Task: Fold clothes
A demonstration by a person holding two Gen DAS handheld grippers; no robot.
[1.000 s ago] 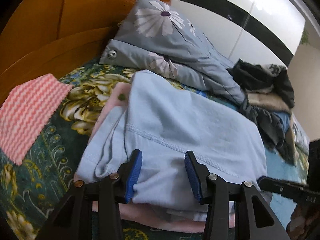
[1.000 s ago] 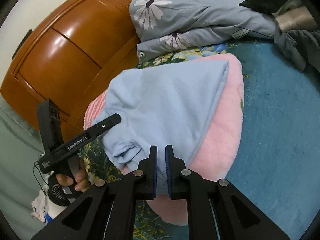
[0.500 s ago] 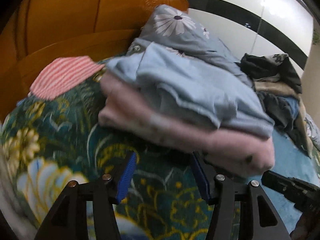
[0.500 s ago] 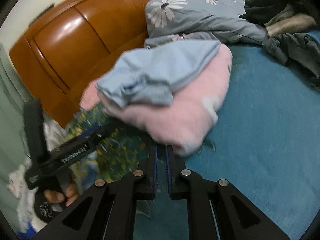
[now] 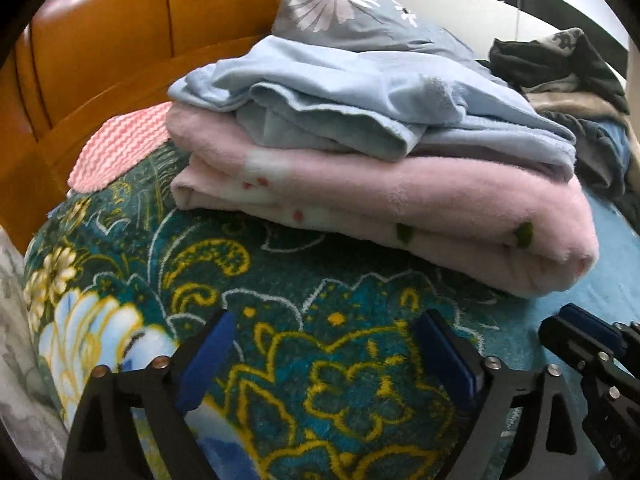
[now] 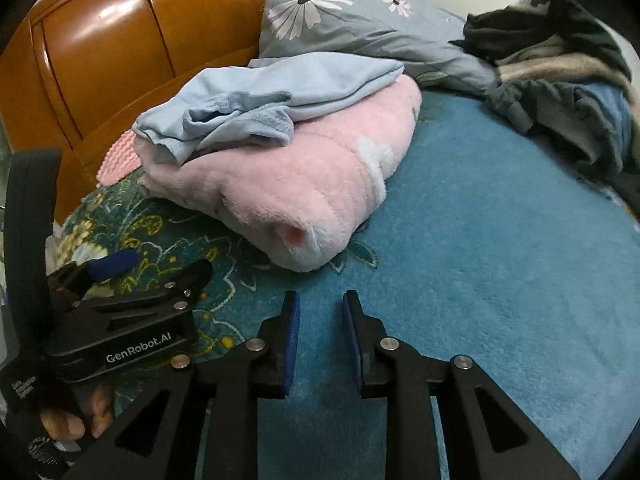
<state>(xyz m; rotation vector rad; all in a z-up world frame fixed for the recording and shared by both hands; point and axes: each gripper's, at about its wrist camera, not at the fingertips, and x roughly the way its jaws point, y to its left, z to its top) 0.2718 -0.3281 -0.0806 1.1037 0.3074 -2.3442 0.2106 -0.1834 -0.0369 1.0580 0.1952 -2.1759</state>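
Hand-held gripper (image 5: 324,344) angled downward, empty.

In your right wrist view, the folded light-blue cotton garment (image 6: 280,96) lies on the folded pink fleece blanket (image 6: 304,184), left of centre on the teal plush bedspread (image 6: 480,280). Behind them sits the grey daisy-print pillow (image 6: 340,28), with the orange wooden headboard (image 6: 120,40) upper left and the dark heap of unfolded clothes (image 6: 560,80) upper right.

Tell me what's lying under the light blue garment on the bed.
The light blue garment rests on a folded pink fleece blanket, which lies on the patterned teal bedspread. Anything folded inside the blanket or pinned beneath it is covered and cannot be seen.
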